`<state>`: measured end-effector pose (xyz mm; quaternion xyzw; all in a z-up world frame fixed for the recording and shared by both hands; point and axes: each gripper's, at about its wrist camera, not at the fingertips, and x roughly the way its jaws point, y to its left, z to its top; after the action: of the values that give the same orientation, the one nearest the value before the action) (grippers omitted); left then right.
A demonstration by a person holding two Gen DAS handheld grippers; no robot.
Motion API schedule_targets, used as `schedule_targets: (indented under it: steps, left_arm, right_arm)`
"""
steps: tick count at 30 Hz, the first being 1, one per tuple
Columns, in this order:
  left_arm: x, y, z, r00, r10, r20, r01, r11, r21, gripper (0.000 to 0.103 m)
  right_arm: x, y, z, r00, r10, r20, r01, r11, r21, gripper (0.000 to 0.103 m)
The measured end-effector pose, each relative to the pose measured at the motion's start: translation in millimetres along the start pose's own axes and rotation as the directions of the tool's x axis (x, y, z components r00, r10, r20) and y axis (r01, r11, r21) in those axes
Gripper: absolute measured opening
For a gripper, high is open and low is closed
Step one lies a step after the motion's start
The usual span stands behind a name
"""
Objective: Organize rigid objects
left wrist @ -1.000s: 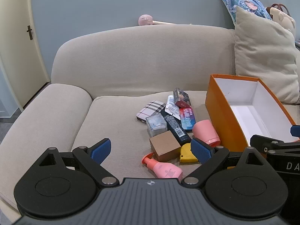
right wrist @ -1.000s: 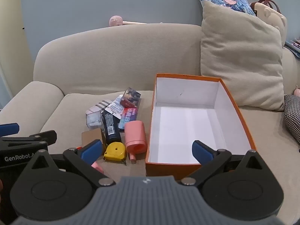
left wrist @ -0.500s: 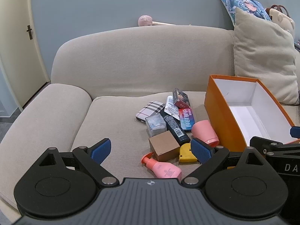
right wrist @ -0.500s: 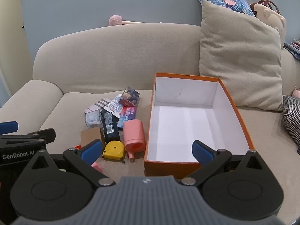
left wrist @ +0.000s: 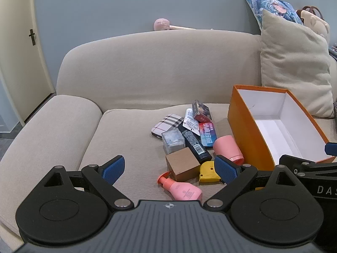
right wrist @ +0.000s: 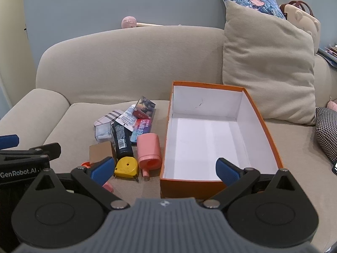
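From the left wrist camera, the left gripper (left wrist: 169, 167) hangs above the beige sofa (left wrist: 130, 67) with its blue-padded jaws spread wide and nothing between them. Beyond it a heap of small things lies on the seat cushion: a pink pump bottle (left wrist: 181, 188) nearest, its lower edge cut off by the gripper body; a brown cardboard cube (left wrist: 182, 164); a yellow tape measure (left wrist: 208, 169) partly hidden behind the right pad; a pink cup (left wrist: 228, 148) on its side; a black tube (left wrist: 194, 143); a clear plastic box (left wrist: 172, 140); and a plaid case (left wrist: 167, 123) half under the others. The orange box (left wrist: 244, 130) stands open just right of the heap, its white inside bare; its near corner is covered by the right gripper (left wrist: 311, 164), cut by the frame. From the right wrist camera, the right gripper (right wrist: 165, 168) is likewise wide open and empty, straddling the orange box's (right wrist: 189, 184) near wall. The tape measure (right wrist: 126, 167) and cup (right wrist: 149, 149) lie just left of the box; the pump bottle is almost wholly hidden behind the left pad.
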<state>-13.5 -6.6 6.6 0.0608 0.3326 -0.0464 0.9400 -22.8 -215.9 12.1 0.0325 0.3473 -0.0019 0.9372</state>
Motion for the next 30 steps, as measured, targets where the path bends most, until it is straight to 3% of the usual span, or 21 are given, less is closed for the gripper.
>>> schedule_targets:
  steps: [17,24,30]
  left_arm:
    - [-1.8,3.5,0.3,1.000,-0.006,-0.008,0.005,1.000,-0.006,0.103]
    - [2.4,9.7,-0.9,0.997,-0.080,-0.018,0.079,0.996,-0.049,0.103]
    - [13.3,17.5,-1.0,0.995,-0.094,-0.036,0.092,0.994,-0.063,0.103]
  right_arm:
    - [-0.6,5.5,-1.2,1.000,-0.008,-0.003,0.008,1.000,-0.013,0.101]
    - [4.1,6.6,-3.8,1.000,0.007,-0.011,-0.007,1.000,-0.008,0.101]
    - [13.9,9.6,-4.1,0.999,0.036,-0.016,-0.036,0.999,0.000,0.101]
